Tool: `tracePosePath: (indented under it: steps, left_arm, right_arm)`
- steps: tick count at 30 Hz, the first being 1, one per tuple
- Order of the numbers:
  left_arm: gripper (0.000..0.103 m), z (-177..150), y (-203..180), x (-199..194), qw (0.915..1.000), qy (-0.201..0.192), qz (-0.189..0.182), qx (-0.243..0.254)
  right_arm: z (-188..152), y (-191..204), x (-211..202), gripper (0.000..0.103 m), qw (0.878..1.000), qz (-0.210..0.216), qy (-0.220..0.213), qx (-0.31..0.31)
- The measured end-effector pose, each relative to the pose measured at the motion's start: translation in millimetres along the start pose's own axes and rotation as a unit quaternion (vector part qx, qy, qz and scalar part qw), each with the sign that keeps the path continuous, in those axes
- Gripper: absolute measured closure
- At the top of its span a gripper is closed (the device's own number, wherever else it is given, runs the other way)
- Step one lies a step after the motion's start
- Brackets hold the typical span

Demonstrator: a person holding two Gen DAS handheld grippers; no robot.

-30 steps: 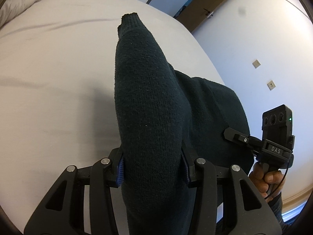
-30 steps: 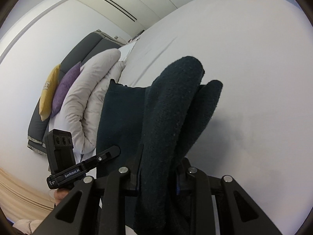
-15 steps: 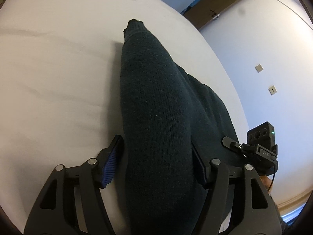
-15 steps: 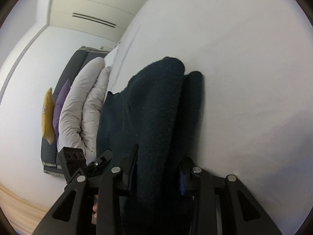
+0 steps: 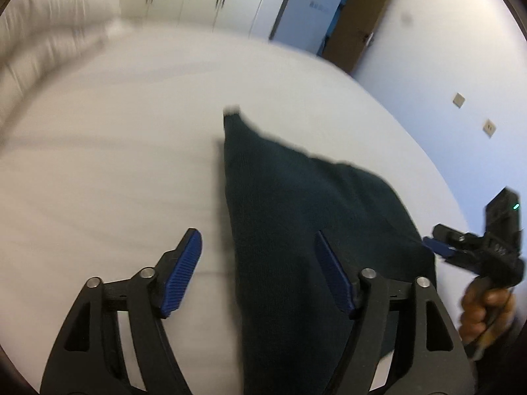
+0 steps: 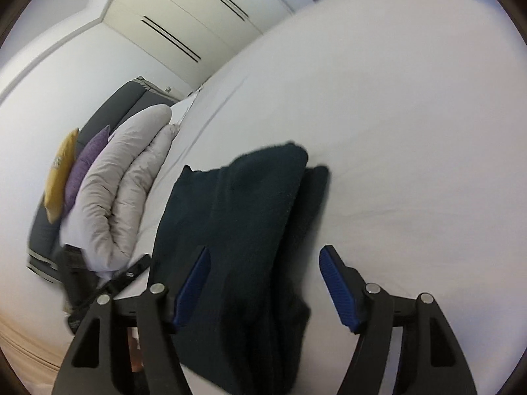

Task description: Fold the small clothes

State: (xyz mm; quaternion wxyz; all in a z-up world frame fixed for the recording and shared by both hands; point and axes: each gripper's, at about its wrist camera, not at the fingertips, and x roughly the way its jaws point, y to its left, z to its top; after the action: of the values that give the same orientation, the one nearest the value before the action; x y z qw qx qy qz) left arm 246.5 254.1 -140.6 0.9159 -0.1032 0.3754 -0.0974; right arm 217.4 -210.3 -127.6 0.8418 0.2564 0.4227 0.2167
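A dark green knit garment lies folded on the white bed. My left gripper is open above its near end, blue pads apart and holding nothing. In the right wrist view the same garment lies in layers on the bed. My right gripper is open over its near end, blue pads clear of the cloth. The right gripper also shows at the left wrist view's right edge.
A rolled pale duvet lies at the head of the bed, with yellow and purple cushions on a grey sofa behind. White wardrobes, a door and walls surround the bed.
Both grippers have opened and let go of the garment, which has dropped flat onto the bed. Both grippers have lifted back a little.
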Motion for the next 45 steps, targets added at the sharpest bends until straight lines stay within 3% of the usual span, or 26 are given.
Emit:
tracePosePath:
  steps: [2, 3, 5, 8, 10, 13, 15, 18, 23, 26, 30, 37, 40, 45]
  left_arm:
    - [0.016, -3, -14, -35, 0.9976, -0.049, 0.04, 0.028]
    - [0.014, -5, -23, -56, 0.9938, -0.081, 0.063, 0.043]
    - [0.0, -12, -42, -90, 0.9845, -0.136, 0.093, 0.059]
    - [0.0, -21, -64, -149, 0.9622, -0.225, 0.135, 0.074]
    - [0.0, -8, -72, -177, 0.9506, -0.257, 0.157, 0.075]
    - [0.0, -15, -82, -220, 0.9306, -0.306, 0.186, 0.076]
    - [0.0, -19, -87, -241, 0.9255, -0.32, 0.187, 0.079]
    - [0.0, -18, -95, -260, 0.9325, -0.274, 0.216, 0.096]
    - [0.0, -17, -106, -277, 0.9519, -0.233, 0.179, 0.086]
    - [0.0, -22, -110, -280, 0.9589, -0.207, 0.177, 0.079]
    - [0.0, -29, -109, -276, 0.9706, -0.157, 0.174, 0.055]
    - [0.0, -55, -108, -224, 0.9836, -0.06, 0.163, 0.047]
    - [0.0, -62, -107, -203, 0.9864, -0.028, 0.156, 0.044]
    - [0.0, -66, -97, -180, 0.9868, 0.004, 0.159, 0.032]
  right_arm:
    - [-8, 13, -24, 0.023, 0.999, -0.024, -0.031, -0.025]
    - [-15, 21, -39, 0.02, 0.997, -0.04, -0.053, -0.041]
    - [-26, 34, -61, 0.015, 0.992, -0.064, -0.088, -0.061]
    - [-43, 54, -97, 0.01, 0.981, -0.089, -0.141, -0.099]
    - [-54, 73, -121, 0.0, 0.968, -0.11, -0.185, -0.13]
    - [-68, 101, -158, 0.0, 0.941, -0.127, -0.259, -0.175]
    - [-74, 117, -178, 0.0, 0.927, -0.131, -0.294, -0.194]
    - [-81, 137, -209, 0.0, 0.909, -0.125, -0.342, -0.205]
    - [-86, 161, -250, 0.0, 0.889, -0.128, -0.389, -0.205]
    - [-90, 174, -271, 0.0, 0.888, -0.112, -0.388, -0.219]
    - [-89, 187, -276, 0.0, 0.912, -0.099, -0.325, -0.23]
    - [-91, 177, -235, 0.0, 0.948, -0.153, -0.22, -0.169]
    - [-92, 170, -212, 0.0, 0.959, -0.167, -0.171, -0.15]
    - [-92, 157, -184, 0.0, 0.967, -0.191, -0.11, -0.129]
